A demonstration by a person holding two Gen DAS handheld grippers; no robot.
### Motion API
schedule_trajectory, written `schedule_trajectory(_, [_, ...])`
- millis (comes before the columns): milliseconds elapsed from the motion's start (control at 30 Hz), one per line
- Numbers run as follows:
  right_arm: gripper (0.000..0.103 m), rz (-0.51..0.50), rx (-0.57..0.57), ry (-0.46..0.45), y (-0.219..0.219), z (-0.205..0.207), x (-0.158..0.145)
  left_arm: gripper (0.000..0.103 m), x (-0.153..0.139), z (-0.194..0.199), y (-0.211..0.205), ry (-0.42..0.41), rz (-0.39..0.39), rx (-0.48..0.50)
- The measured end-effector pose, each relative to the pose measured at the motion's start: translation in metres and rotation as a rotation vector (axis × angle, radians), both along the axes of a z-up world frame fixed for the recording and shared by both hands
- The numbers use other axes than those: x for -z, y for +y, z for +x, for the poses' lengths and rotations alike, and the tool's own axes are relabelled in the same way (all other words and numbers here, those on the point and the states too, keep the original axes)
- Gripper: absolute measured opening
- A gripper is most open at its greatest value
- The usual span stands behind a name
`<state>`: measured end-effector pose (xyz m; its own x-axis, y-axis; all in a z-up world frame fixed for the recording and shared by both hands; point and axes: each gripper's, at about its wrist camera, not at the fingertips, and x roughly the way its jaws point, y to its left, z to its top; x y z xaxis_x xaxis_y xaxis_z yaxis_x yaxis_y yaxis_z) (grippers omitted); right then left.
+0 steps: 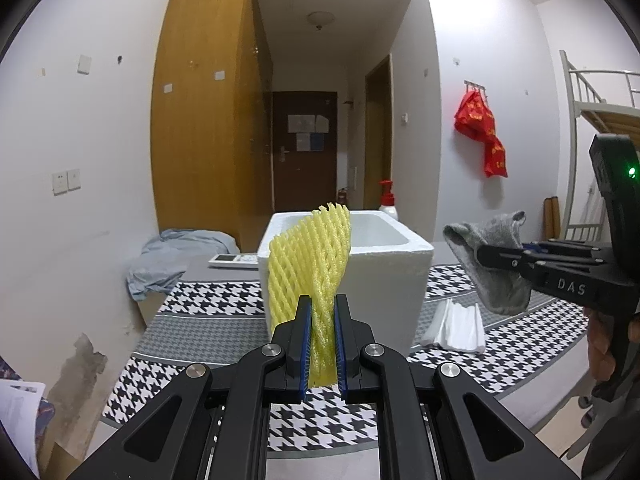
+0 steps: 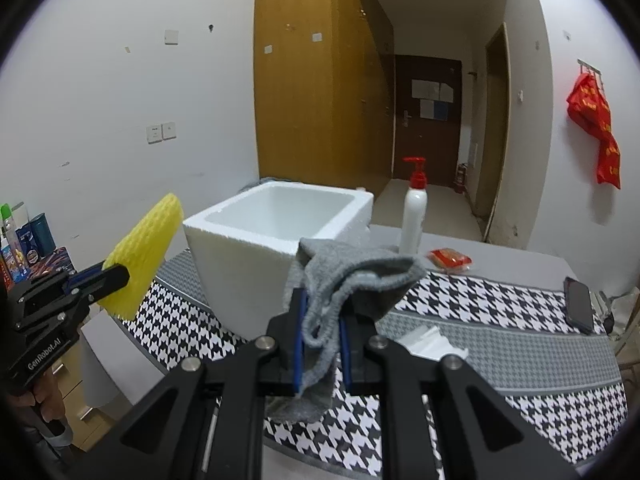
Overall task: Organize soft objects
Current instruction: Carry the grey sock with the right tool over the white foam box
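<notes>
- The yellow foam net (image 1: 310,268) is pinched between the blue pads of the left gripper (image 1: 323,344) and held upright above the houndstooth cloth (image 1: 208,292), just in front of the white foam box (image 1: 400,264).
- The grey sock (image 2: 352,276) is clamped in the right gripper (image 2: 322,344) — it is held in the air near the box's front right corner, with its toe drooping below the jaws.
- The box is seen open at the top; nothing can be made out inside it.
- Behind the box a white pump bottle (image 2: 414,216) with a red top is stood, and a red packet (image 2: 450,258) is laid beside it.
- A folded white sheet (image 1: 456,326) is laid on the cloth to the right of the box, and a dark phone (image 2: 579,305) at the far right edge.
- A blue-grey garment (image 1: 172,256) and a white flat device (image 1: 234,261) are seen to the left, behind the box.
- The net is shown as a bright yellow lattice sleeve, squeezed narrow at the pads and fanned wider above — the sock is ribbed at its cuff.
</notes>
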<state>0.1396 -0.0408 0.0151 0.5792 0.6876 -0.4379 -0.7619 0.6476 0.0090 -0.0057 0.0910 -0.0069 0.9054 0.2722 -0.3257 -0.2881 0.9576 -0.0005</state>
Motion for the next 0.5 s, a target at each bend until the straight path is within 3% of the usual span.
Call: schedule_trajectory(500, [0.018, -0.006, -0.049, -0.015, 0.038, 0.021, -0.018, 0.011, 0.004, -0.001, 0.031, -0.007, -0.022, -0.084])
